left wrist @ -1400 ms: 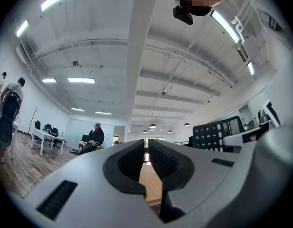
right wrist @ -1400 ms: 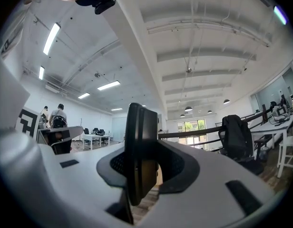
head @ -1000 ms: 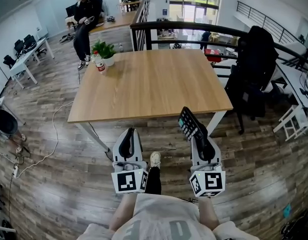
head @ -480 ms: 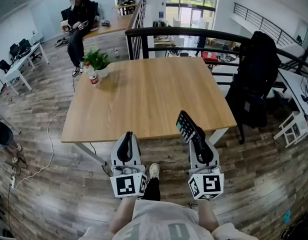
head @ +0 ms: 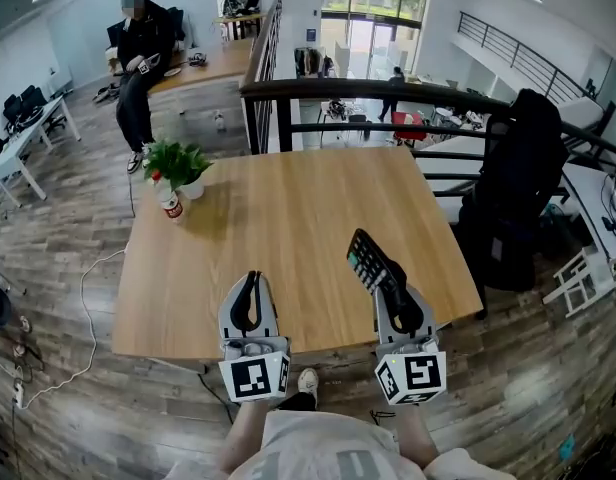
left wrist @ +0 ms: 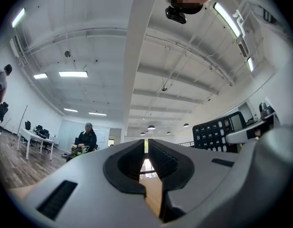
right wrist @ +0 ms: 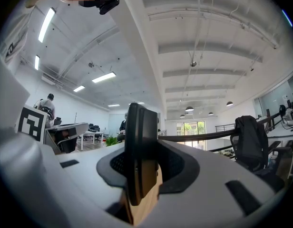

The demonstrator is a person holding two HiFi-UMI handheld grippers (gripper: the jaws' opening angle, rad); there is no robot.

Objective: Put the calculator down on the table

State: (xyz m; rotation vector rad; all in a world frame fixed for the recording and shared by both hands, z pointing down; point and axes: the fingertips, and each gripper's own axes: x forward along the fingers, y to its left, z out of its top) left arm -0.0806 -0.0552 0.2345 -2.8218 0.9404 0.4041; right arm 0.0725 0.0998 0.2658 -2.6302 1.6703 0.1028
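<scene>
Grippers, two, each with a marker cube at the rear.

Right gripper [head: 392,290]: jaws clamped on the lower end of the calculator [head: 368,257]. In the right gripper view the calculator [right wrist: 140,141] stood edge-on between the pads.

Left gripper [head: 252,280]: jaws drawn together to a thin slit, nothing between them, as the left gripper view [left wrist: 146,156] showed. Both grippers were over the near edge of the desk.

Items, largest first:
- Desk [head: 288,208], one: square, light wood top, pale legs.
- Office chair [head: 518,183], one: black, draped with dark clothing, just beside the desk's right edge.
- Potted plant [head: 178,163], one: green leaves, white pot, on the desk's far left corner.
- Bottle [head: 171,204], one: red label, upright, just in front of the plant.
- Calculator, one: black, held slanting up and away from the right gripper over the near right part of the desk, key face turned towards the left gripper. It was also seen at the right of the left gripper view [left wrist: 218,132].

Surface: most of the desk top lay bare.

Room: open office with a wood-plank floor [head: 68,408], a black railing [head: 368,90] behind the desk, white desks [head: 18,133] along the left wall and a white ceiling with strip lights. One person [head: 138,53] sat at the far left.
</scene>
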